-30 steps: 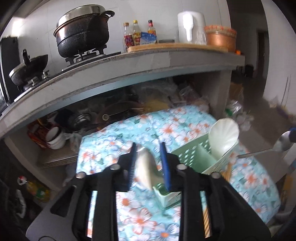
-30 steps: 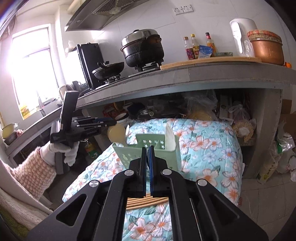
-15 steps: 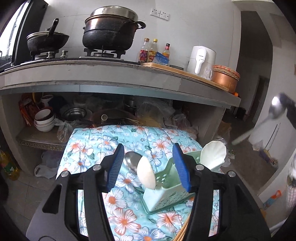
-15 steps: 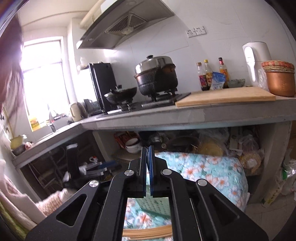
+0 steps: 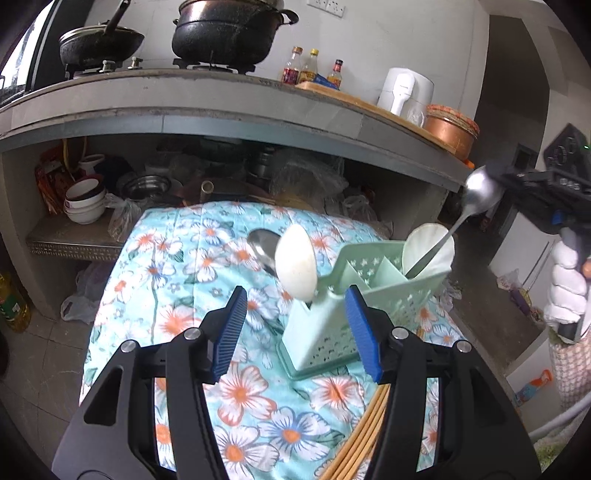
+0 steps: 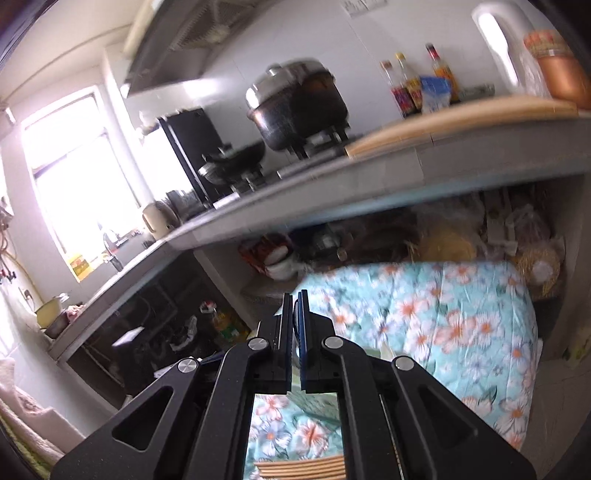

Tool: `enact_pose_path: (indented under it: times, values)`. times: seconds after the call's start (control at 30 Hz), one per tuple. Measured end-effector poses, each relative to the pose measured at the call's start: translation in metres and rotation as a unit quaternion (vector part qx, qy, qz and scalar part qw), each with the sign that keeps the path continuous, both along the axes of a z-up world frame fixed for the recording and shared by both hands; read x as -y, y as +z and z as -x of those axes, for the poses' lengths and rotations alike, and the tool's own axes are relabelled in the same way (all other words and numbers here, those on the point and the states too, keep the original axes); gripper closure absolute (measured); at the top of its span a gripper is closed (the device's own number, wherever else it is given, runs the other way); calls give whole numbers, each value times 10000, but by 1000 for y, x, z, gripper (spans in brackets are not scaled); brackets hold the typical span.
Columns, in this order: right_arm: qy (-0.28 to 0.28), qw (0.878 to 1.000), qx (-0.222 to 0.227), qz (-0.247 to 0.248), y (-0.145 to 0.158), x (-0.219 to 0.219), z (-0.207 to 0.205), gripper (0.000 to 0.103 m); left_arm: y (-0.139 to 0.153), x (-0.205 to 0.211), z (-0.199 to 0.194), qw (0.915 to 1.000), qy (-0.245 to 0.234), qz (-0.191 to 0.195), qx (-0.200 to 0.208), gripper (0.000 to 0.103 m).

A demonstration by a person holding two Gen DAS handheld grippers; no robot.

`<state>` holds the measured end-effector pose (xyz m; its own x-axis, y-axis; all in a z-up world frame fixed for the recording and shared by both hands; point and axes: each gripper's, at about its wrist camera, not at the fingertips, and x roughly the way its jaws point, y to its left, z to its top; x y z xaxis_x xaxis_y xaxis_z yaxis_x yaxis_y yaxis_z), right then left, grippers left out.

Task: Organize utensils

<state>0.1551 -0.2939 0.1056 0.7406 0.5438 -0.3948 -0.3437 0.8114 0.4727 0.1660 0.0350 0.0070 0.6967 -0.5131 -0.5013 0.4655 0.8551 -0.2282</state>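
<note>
A green slotted caddy (image 5: 354, 299) stands on the flowered cloth (image 5: 192, 266). A white spoon (image 5: 295, 267) leans upright in its near slot, just beyond my left gripper (image 5: 295, 328), which is open and holds nothing. A shell-shaped white spoon (image 5: 437, 254) stands in the far slot. My right gripper (image 5: 498, 177) is shut on the bowl of a metal spoon (image 5: 480, 192), whose handle slants down into that far slot. In the right wrist view the right gripper (image 6: 293, 314) shows shut pads and the spoon is hidden. Another metal spoon (image 5: 260, 243) shows behind the white one.
Wooden chopsticks (image 5: 362, 439) lie on the cloth near its front edge, and they show as chopsticks (image 6: 303, 470) in the blurred right view. A concrete counter (image 5: 221, 110) overhangs behind with a black pot (image 5: 225, 33), bottles and a kettle. Bowls (image 5: 85, 201) sit on the shelf under it. A gloved hand (image 5: 565, 280) holds the right gripper.
My left gripper let go of the white spoon, opened and drew back, leaving it in the caddy. The right gripper brought the metal spoon in from the right until its handle dipped into the far slot.
</note>
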Motion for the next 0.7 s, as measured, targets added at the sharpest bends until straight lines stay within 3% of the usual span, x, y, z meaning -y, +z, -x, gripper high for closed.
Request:
enact_pose_path:
  times: [0.07, 0.2, 0.27, 0.3, 0.33, 0.4, 0.5, 0.53, 0.7]
  values:
    - [-80, 9999, -101, 95, -11, -2, -2, 99, -5, 5, 4, 9999, -95, -65, -56, 44]
    - [-204, 9997, 16, 93, -11, 2, 9, 97, -14, 16, 11, 9994, -261, -185, -103, 44]
    - [-286, 9995, 92, 11, -10, 8, 18, 83, -18, 21, 14, 9991, -333, -210, -138, 43]
    - [-339, 9993, 126, -15, -8, 11, 22, 68, -20, 25, 16, 9989, -391, -215, -164, 43]
    - [-412, 9990, 168, -24, -8, 15, 29, 62, -22, 28, 17, 9986, -439, -223, -188, 42]
    - [-570, 9982, 199, 47, -13, 20, 43, 57, -26, 35, 21, 9980, -534, -278, -215, 41]
    - [-780, 9968, 65, 176, -28, 24, 59, 41, -32, 46, 27, 9966, -713, -357, -219, 38]
    - [-894, 9957, -63, 253, -38, 24, 65, 34, -35, 50, 29, 9960, -776, -378, -240, 37]
    - [-1270, 9855, -890, 695, -92, 15, 82, 23, -55, 72, 28, 9910, -1073, -534, -594, 36]
